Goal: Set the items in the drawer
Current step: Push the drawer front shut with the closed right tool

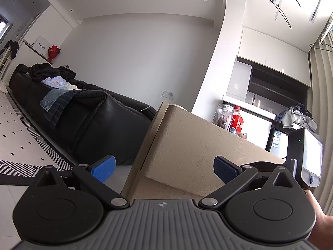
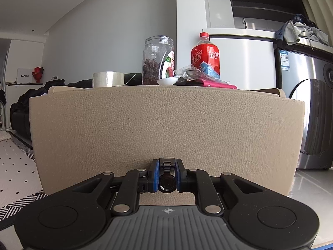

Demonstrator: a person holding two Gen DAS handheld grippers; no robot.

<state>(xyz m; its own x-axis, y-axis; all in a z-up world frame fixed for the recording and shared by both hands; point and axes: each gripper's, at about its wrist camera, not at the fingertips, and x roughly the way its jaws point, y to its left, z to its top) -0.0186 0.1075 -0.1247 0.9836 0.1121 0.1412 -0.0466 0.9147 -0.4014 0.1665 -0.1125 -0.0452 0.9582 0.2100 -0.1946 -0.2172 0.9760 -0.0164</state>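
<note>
1. A home, an open living room joined to a kitchenette.
2. A black leather sofa (image 1: 87, 120) heaped with clothes stands along the wall beside a patterned rug (image 1: 22, 137).
3. A washing machine (image 2: 314, 114) sits under a counter with a tap (image 2: 244, 23) and cupboards.
4. Clothes hangers (image 1: 280, 10) dangle overhead.
</note>
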